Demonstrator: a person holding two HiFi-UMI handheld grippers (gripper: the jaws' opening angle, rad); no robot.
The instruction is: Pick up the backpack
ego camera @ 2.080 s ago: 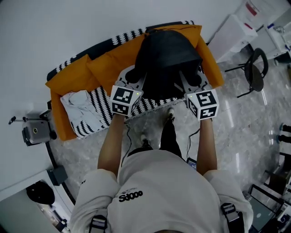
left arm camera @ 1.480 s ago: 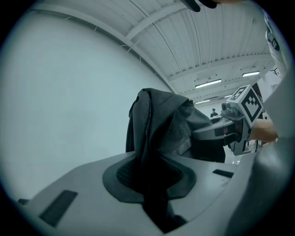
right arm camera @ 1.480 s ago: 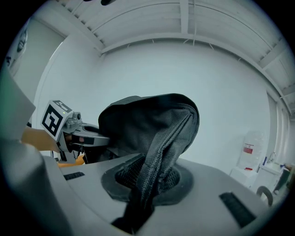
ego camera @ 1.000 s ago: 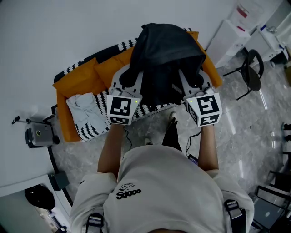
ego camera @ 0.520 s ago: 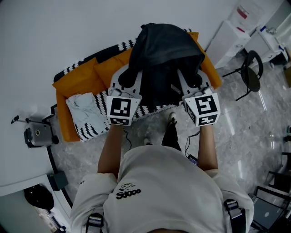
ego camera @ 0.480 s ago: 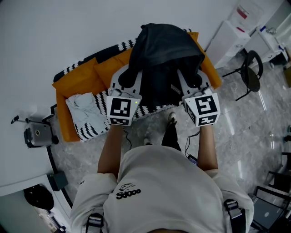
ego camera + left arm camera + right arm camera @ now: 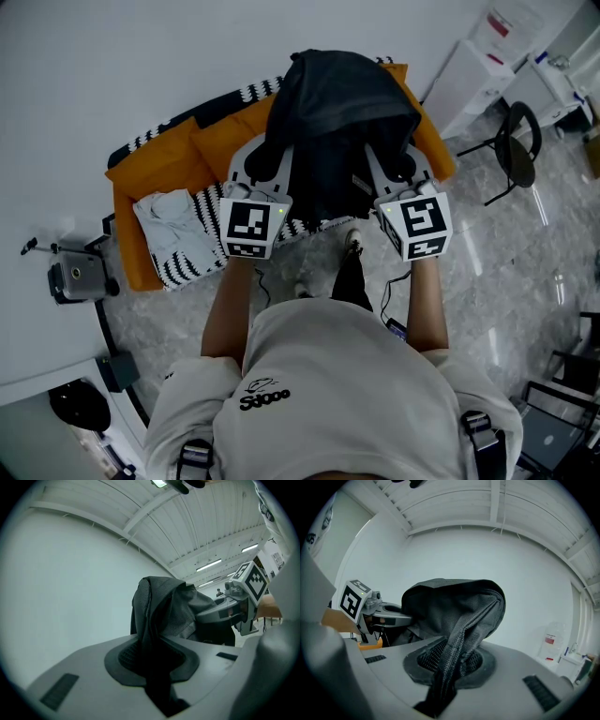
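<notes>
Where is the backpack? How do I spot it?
Find the orange sofa against the white wall. At its right end, the left gripper and right gripper pinch the backpack. It is the only big black thing; the white cloth is small and crumpled.

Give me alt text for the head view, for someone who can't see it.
Seen from above, a person grips a black backpack with the left tool and right tool, each clamped on its fabric, over an orange sofa with a striped throw.
</notes>
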